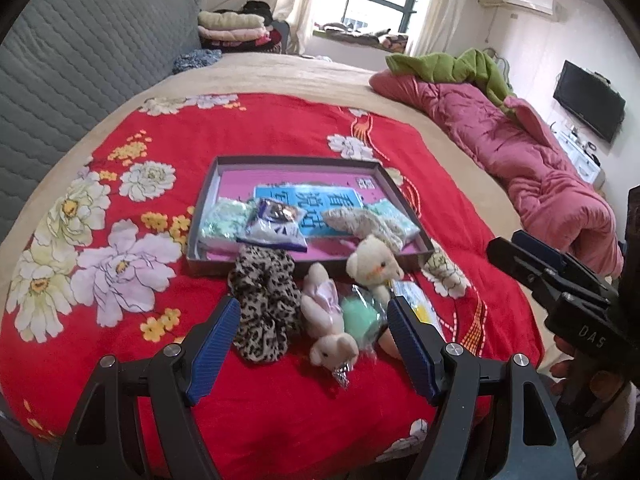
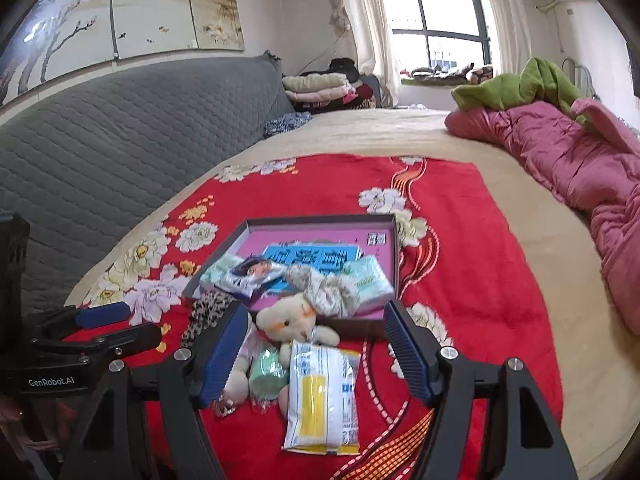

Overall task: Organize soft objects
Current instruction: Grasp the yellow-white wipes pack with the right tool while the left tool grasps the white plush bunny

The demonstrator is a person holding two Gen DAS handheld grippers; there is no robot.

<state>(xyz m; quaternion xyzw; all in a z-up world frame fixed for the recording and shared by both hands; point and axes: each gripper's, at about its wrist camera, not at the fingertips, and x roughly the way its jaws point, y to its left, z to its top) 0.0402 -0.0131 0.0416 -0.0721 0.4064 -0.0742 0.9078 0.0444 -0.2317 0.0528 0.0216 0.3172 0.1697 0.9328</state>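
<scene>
Soft items crowd the lower centre of a red floral blanket [image 1: 280,128]: a leopard-print scrunchie [image 1: 264,300], a pink plush bunny [image 1: 326,320], a cream teddy bear [image 1: 374,264] leaning on the front rim of a shallow box [image 1: 296,161], and a white-and-yellow packet [image 2: 322,396]. Inside the box lie green tissue packs [image 2: 370,280], a pale scrunchie [image 2: 332,292] and a foil packet [image 1: 276,226]. The left gripper [image 1: 314,342] and right gripper [image 2: 314,356] both stand wide apart, empty. A mint-green wrapped item [image 1: 360,314] is partly hidden and hard to identify.
</scene>
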